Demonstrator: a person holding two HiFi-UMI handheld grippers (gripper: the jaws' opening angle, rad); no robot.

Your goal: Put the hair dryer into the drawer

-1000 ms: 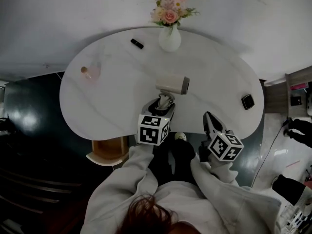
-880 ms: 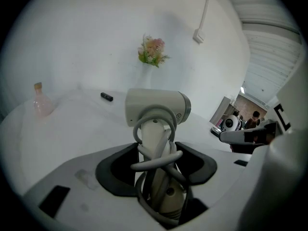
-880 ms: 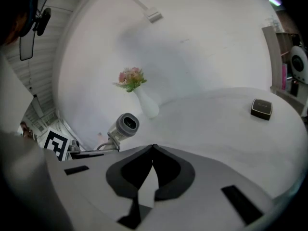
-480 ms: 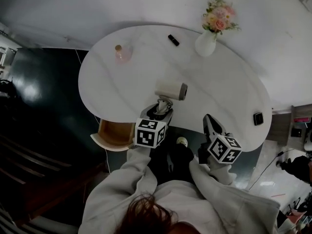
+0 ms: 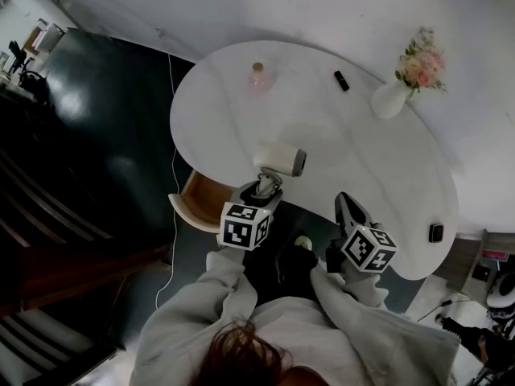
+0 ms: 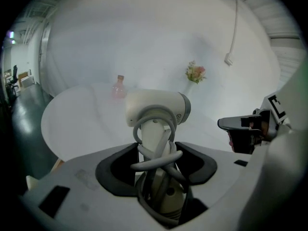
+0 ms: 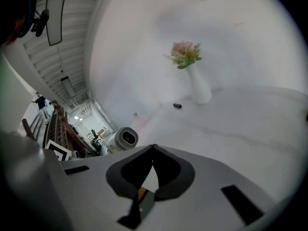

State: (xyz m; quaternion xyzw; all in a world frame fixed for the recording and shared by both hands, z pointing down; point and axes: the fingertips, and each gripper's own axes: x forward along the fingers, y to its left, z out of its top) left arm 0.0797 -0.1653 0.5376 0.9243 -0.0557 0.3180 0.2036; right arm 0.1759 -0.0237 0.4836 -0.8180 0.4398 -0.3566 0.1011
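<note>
**Hair dryer clamped in the left gripper, drawer open to its left under the desk's near edge**

The hair dryer [image 5: 279,159] is held above the near edge of the desk [image 5: 338,143], clear of the top. It is gripped by the left gripper [image 5: 264,188], whose jaws are clamped on the handle [image 6: 155,136] with the cord [image 6: 159,160] looped round it. The handle runs along the gripper's own line. The barrel lies across it at the far end, with its round grey end turned toward the right gripper [image 5: 348,207].

The drawer [image 5: 201,203] is pulled out below the near-left edge of the desk. In the head view it lies just left of the left gripper and lower than the dryer, so the coming move is judged to be a carry leftward and down. The left gripper is plainly the nearer one. The right gripper is held off the near edge to the right, well apart from the drawer. Its jaws are closed together at the tips with nothing between them.

Only part of the drawer's wooden inside is shown. Its right side is covered by the left gripper and its back by the desk edge, so its depth and contents cannot be judged. The drawer cannot be made out with any certainty in either gripper view. Whether the barrel must be turned to fit cannot be told.
</note>
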